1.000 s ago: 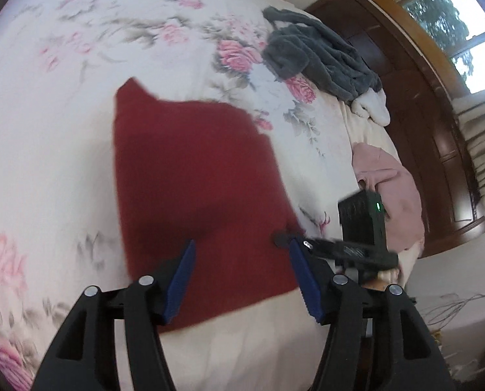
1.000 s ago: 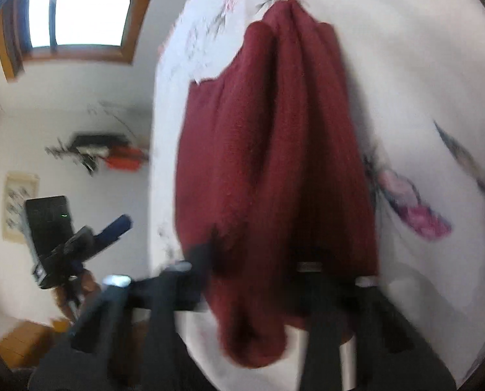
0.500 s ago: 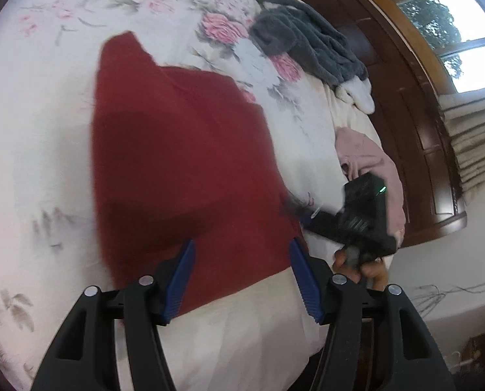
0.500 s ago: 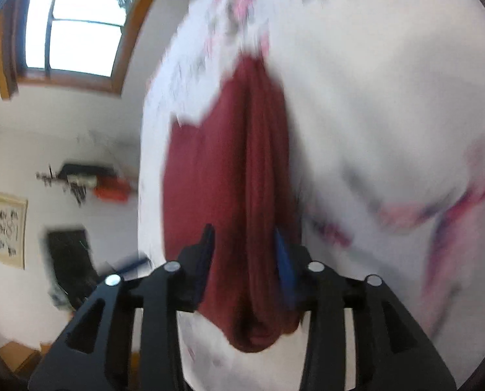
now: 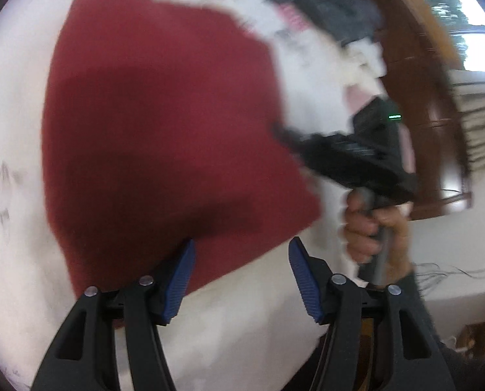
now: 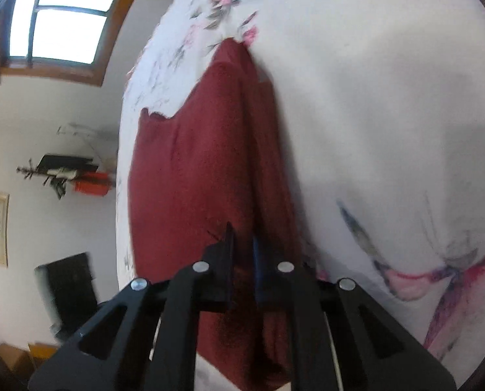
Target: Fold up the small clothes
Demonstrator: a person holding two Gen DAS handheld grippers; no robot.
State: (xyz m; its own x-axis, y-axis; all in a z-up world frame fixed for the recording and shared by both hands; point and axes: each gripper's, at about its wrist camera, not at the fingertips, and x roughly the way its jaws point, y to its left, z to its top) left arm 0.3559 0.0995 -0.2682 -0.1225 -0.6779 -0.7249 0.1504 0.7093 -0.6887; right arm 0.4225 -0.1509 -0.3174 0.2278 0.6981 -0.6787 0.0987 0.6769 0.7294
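Daylight enters through the window (image 6: 60, 16), which is overexposed to near white. The left wrist view shows heavy motion blur, smearing the red garment (image 5: 164, 123) and the bedspread (image 5: 11, 104). The right wrist view is sharper. Both views show fisheye curvature and dark vignetted corners.

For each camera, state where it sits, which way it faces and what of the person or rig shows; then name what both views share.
Left wrist: on the open left gripper, facing the red garment on the floral bedspread; shows the right gripper and the hand holding it.
Right wrist: on the right gripper, shut on the garment's bunched edge, facing along it.
Shared: garment and bedspread.
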